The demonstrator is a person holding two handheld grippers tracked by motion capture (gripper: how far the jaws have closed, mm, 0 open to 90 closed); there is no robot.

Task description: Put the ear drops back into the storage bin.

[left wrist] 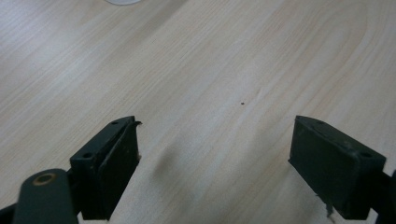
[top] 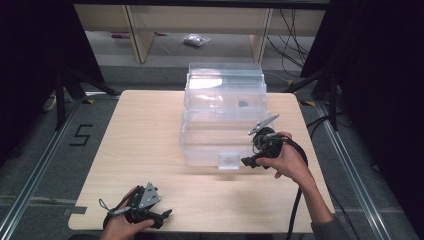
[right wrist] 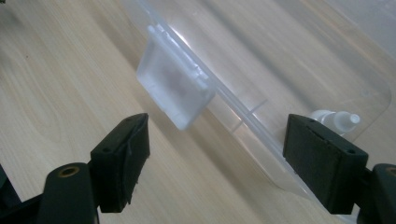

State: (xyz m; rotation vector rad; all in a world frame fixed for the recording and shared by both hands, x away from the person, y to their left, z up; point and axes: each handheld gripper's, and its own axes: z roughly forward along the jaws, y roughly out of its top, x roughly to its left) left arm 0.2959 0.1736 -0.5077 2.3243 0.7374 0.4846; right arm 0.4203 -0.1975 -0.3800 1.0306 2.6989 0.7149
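Two grippers: I hold one in each hand, both of black plastic with blocky, flat-faced jaws.
Left gripper (top: pixel 161 215): it lies low near my edge of the table, jaws spread wide with nothing but bare wood between them.
Left jaw pads (left wrist: pixel 116 161): matte, dark, slab-shaped, with small screw holes on top; one pad edge looks a little frayed.
Table (top: pixel 145 130): pale wood with fine straight grain, smooth, rounded at the corners; under my left jaws I see a tiny dark speck (left wrist: pixel 243 103) just ahead of them.
Clear box (top: pixel 223 120): see-through plastic, rectangular with rounded corners, lid standing open behind it; it sits well ahead and to the right of my left gripper, just beside my right one.
Latch tab (right wrist: pixel 173 91): frosted, milky plastic, a flat rounded rectangle hanging from the box's front rim; it is just ahead of my right jaws, nearer the left jaw, not touched by either.
Box rim (right wrist: pixel 243 109): thin, glossy, ridged edge running slantwise across the gap between my right jaws.
Right gripper (top: pixel 248 161): at the box's front right corner, jaws spread wide and pinching nothing.
Small white bottle (right wrist: pixel 334 119): inside the box, seen through the wall just above my right jaw; cap end rounded, the rest blurred.
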